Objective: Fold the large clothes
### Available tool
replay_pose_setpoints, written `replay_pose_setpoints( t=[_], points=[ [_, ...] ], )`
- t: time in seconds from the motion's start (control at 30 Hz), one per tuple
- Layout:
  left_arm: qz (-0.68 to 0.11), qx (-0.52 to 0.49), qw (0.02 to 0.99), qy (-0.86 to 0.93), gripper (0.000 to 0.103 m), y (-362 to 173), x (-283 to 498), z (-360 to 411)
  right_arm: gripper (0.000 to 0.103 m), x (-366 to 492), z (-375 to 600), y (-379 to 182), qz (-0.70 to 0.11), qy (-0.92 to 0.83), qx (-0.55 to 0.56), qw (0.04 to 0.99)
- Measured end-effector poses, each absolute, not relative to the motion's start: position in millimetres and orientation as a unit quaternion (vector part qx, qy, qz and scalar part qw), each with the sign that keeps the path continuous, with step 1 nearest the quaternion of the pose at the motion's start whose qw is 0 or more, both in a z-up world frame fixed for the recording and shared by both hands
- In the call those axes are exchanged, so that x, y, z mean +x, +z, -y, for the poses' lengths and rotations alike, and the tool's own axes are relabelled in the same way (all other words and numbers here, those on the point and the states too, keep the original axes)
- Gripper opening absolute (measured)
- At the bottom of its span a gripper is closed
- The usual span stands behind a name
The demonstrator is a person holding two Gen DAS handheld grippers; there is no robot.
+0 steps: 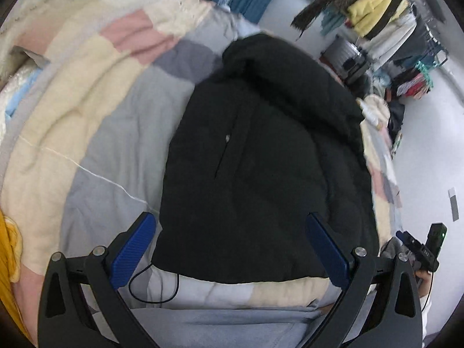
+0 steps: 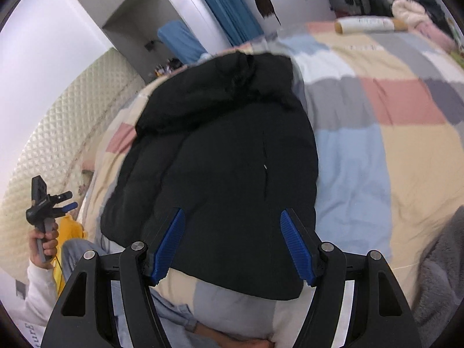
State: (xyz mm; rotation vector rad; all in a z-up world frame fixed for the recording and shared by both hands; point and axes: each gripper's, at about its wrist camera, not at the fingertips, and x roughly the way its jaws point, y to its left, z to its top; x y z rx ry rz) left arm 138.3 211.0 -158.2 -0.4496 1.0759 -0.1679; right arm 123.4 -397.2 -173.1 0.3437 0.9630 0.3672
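Note:
A black puffy jacket (image 1: 261, 156) lies flat on a patchwork quilt (image 1: 87, 121), hood away from me, a short zipper slit on its front. In the left wrist view my left gripper (image 1: 230, 220) hangs open above the jacket's near hem, blue pads wide apart and empty. The right wrist view shows the same jacket (image 2: 220, 168) on the quilt (image 2: 362, 156). My right gripper (image 2: 232, 217) is open over the hem too, nothing between its pads. Each view catches the other gripper off to the side: the right gripper (image 1: 420, 246) and the left gripper (image 2: 49, 200) in a hand.
A padded cream headboard (image 2: 49, 145) and a white cabinet (image 2: 139, 14) stand left of the bed. Clothes hang on a rack (image 1: 377, 14) across the room. A paper roll (image 2: 368, 24) lies at the quilt's far edge. A grey fleece (image 2: 440, 275) and a yellow cloth (image 1: 8, 255) lie near me.

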Motion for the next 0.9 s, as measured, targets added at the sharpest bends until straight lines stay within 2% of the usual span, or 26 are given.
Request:
replay_pose_setpoints(
  t=[0.2, 0.3, 0.37, 0.47, 0.7, 0.9],
  points=[
    [-0.535, -0.201, 0.818, -0.066, 0.102, -179, 146, -215, 0.068, 136, 408, -203, -0.487, 0.189, 0.187, 0.832],
    [-0.548, -0.210, 0.807, -0.065, 0.102, -187, 150, -222, 0.080, 146, 411, -214, -0.492, 0.191, 0.211, 0.823],
    [-0.558, -0.223, 0.796, -0.070, 0.102, -194, 156, -225, 0.080, 153, 411, -221, -0.500, 0.193, 0.219, 0.816],
    [-0.571, -0.232, 0.785, -0.063, 0.102, -202, 162, -228, 0.089, 163, 414, -233, -0.515, 0.182, 0.224, 0.807],
    [-0.605, -0.257, 0.753, -0.047, 0.103, -227, 171, -235, 0.091, 186, 408, -269, -0.556, 0.194, 0.254, 0.767],
    [-0.630, -0.279, 0.723, -0.043, 0.103, -246, 182, -237, 0.091, 193, 403, -268, -0.552, 0.243, 0.278, 0.748]
  ],
)
